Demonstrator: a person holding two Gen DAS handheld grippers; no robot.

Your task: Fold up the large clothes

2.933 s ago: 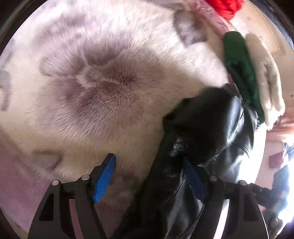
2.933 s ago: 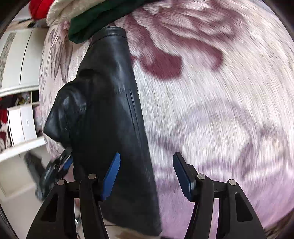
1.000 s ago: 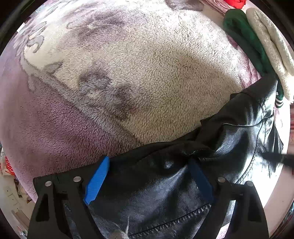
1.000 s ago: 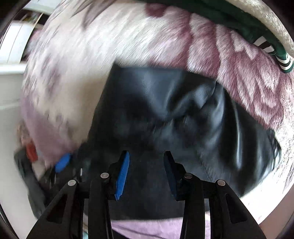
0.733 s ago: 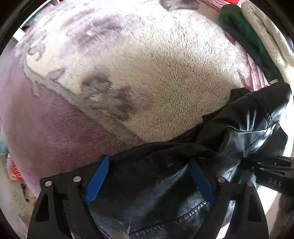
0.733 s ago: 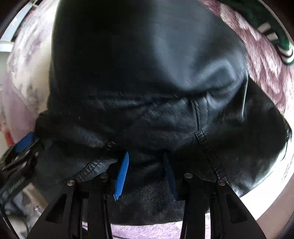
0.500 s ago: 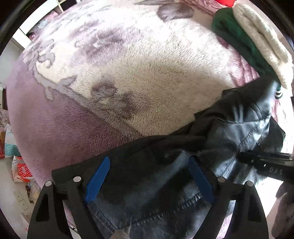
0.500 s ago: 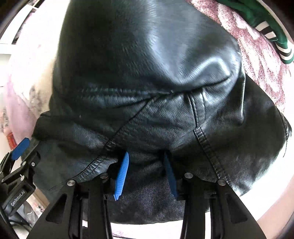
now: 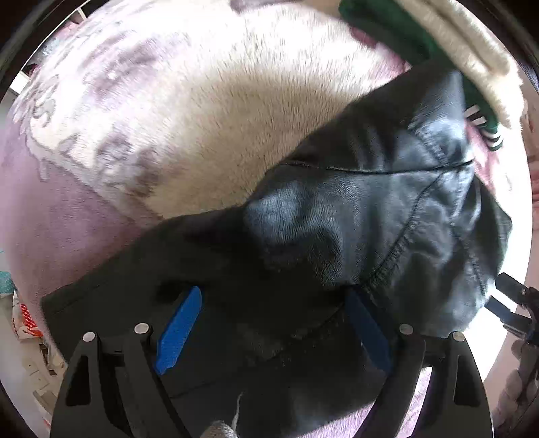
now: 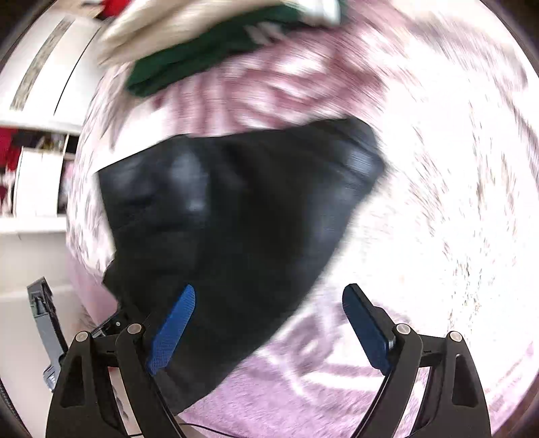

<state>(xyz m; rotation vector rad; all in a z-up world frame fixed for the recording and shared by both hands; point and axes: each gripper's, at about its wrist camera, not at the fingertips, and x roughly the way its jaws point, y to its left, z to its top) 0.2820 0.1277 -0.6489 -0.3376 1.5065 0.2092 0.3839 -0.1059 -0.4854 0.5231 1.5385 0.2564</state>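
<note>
On the plush purple-and-cream blanket (image 9: 188, 111) a black leather jacket (image 9: 353, 215) lies bunched. Seen from the left wrist camera, the left gripper (image 9: 273, 323) has its jaws spread wide, and the jacket's dark folds fill the whole gap between the two blue pads (image 9: 178, 328), passing over and around them; the fingers do not pinch the leather. Further right in that view the jacket rises in a glossy, stitched hump, its far corner reaching a folded green garment (image 9: 397, 30) and a cream one (image 9: 471, 57) at the blanket's edge. At the far right edge part of the other tool shows.

From the right wrist camera, which is blurred, the jacket (image 10: 235, 215) sits left of centre. The right gripper (image 10: 266, 323) also stands wide apart: its left pad (image 10: 171, 330) overlaps the jacket's lower edge, while the right one hangs over bare blanket (image 10: 438, 202), clear of the leather. White shelving (image 10: 37, 111) stands at the left.
</note>
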